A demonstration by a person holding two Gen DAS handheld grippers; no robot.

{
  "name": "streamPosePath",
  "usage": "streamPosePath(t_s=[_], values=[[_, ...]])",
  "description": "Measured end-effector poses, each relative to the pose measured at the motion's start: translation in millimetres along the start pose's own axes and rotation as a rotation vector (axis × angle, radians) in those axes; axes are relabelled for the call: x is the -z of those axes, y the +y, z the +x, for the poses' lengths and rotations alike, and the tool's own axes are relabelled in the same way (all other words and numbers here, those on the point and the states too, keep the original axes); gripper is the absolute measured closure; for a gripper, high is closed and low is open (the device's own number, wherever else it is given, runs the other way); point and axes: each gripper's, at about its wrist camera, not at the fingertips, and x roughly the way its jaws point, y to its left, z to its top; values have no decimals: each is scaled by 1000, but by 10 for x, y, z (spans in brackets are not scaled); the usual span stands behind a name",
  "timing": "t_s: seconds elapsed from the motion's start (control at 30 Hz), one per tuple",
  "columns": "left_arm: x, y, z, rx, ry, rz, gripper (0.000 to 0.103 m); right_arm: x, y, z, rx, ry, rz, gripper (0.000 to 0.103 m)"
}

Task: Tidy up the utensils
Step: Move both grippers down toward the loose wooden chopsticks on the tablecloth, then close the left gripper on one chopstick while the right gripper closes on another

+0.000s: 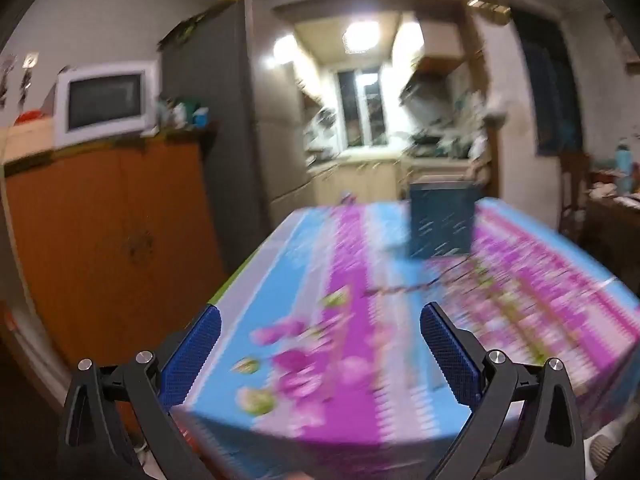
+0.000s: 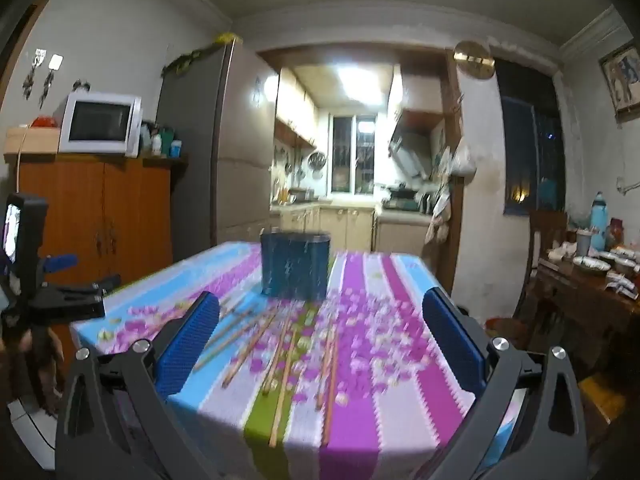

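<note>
The right tool [image 2: 320,344] hangs spread wide and empty above the counter's [image 2: 400,400] near edge, as does the left tool [image 1: 320,360] over the near left corner. The chopsticks [image 2: 280,356] lie scattered mid-counter, pointing toward the blue holder [image 2: 295,266] standing at the far edge. Both side strips are bare. A cabinet [image 2: 96,216] stands left, well apart.

Striped floral cloth, dark blue holder

The tablecloth [image 2: 360,360] runs in blue, purple, white and green stripes with pink flowers; the holder [image 2: 295,266] looks dark blue with pale flecks, the chopsticks [image 2: 280,356] light brown, the gripper pads [image 2: 188,344] blue.
</note>
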Motion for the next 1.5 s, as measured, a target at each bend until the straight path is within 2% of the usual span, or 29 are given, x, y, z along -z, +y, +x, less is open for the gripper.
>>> streamPosePath(t_s=[0.1,0.2,0.3,0.37,0.43,0.53,0.63,0.8,0.97,1.13,1.5], values=[[211,341,132,-7,56,-51,3,133,103,69,-21,52,-21,5],[437,458,208,16,87,-23,4,236,162,110,-31,64,-30,5],[638,432,273,69,123,9,17,296,219,169,-45,67,-41,7],[732,407,320,102,134,14,27,340,269,172,-52,86,-45,16],[785,248,367,122,138,28,42,387,272,232,-71,110,-37,33],[829,258,411,177,132,7,59,493,256,327,-98,159,-29,50],[830,157,490,194,105,17,67,672,246,332,-98,193,-25,56],[883,17,608,210,100,44,73,877,296,360,-93,220,-53,65],[890,-67,660,209,74,73,73,1025,316,412,-102,252,-61,73],[878,-128,724,197,67,67,73,1113,286,527,-96,239,-68,88],[963,-158,730,172,25,85,73,1179,325,529,-94,186,-86,89]])
